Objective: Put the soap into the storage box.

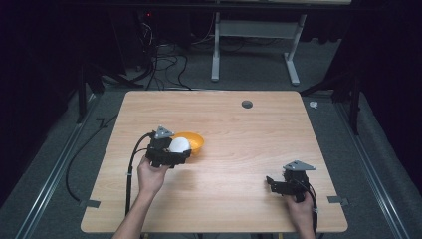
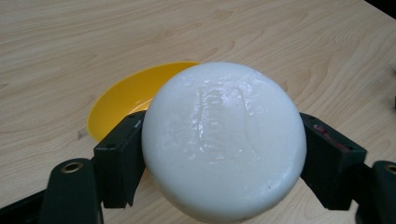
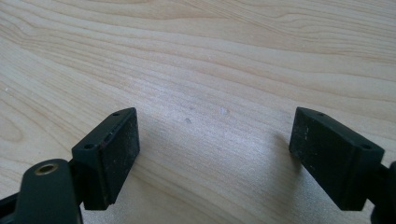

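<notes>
**Over the bowl, soap clamped in the left gripper**

On the wooden table (image 1: 234,149), left of its middle, the left gripper (image 1: 175,155) grasps a round white soap bar (image 1: 179,145). From the high view the bar sits at the near-left rim of an orange bowl (image 1: 195,141), partly covering it. The person's left hand (image 1: 151,177) holds the gripper from below, and a black cable (image 1: 130,169) trails back along the forearm to the table's near edge.

Seen from the left gripper view, the soap (image 2: 223,140) is pinched on both sides: one black jaw presses its left flank, the other its right. Faint raised lettering runs across its glossy face, too soft to read. Behind and to the left of it lies the bowl (image 2: 126,98), its yellow-orange inside showing. Whether the bar touches the rim or hangs just above it cannot be told.

Near the table's front right corner, the right gripper (image 1: 277,183) is held in the right hand (image 1: 300,209), well apart from bowl and soap. In the right gripper view its jaws stand wide apart with bare wood (image 3: 210,93) between them, grasping nothing.

A small dark grommet (image 1: 247,104) sits near the far edge.
</notes>
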### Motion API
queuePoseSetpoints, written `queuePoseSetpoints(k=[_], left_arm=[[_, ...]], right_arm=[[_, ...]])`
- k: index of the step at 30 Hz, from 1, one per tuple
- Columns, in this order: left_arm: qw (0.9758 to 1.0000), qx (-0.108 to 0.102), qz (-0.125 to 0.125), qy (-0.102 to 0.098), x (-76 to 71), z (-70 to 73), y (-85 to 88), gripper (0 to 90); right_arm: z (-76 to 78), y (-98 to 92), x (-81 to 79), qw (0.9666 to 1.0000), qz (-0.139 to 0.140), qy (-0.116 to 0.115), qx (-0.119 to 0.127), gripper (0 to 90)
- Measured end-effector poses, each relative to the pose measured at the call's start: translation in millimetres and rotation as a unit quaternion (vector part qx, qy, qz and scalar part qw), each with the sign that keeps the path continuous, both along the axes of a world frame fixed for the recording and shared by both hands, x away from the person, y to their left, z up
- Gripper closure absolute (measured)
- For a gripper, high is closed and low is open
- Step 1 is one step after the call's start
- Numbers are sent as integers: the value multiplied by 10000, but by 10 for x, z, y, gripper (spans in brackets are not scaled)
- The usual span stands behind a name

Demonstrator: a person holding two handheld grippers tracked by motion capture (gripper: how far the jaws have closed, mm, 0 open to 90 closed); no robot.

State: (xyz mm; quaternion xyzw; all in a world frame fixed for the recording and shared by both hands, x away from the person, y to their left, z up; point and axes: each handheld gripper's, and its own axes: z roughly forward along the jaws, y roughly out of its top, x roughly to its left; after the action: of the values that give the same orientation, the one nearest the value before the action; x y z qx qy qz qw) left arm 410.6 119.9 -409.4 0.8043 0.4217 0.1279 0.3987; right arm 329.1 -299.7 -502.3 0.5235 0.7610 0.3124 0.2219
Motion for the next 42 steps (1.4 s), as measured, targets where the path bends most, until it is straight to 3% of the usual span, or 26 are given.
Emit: queuePoseSetpoints(k=[8, 12, 18, 34, 42], left_arm=[[9998, 27, 153, 92, 114, -72, 0, 247], [9996, 203, 158, 75, 153, -81, -34, 247], [9994, 305, 137, 45, 226, -58, -90, 247], [9978, 518, 348, 221, 457, -169, -176, 247], [9971, 469, 506, 309, 555, -259, -196, 246]], right_arm=[[0, 0, 0, 10000, -5, 0, -3, 170], [1, 2, 0, 10000, -17, 6, 3, 170], [1, 1, 1, 10000, -15, 5, 3, 170], [1, 0, 0, 10000, -22, 10, 16, 170], [1, 2, 0, 10000, -29, 8, 10, 170]])
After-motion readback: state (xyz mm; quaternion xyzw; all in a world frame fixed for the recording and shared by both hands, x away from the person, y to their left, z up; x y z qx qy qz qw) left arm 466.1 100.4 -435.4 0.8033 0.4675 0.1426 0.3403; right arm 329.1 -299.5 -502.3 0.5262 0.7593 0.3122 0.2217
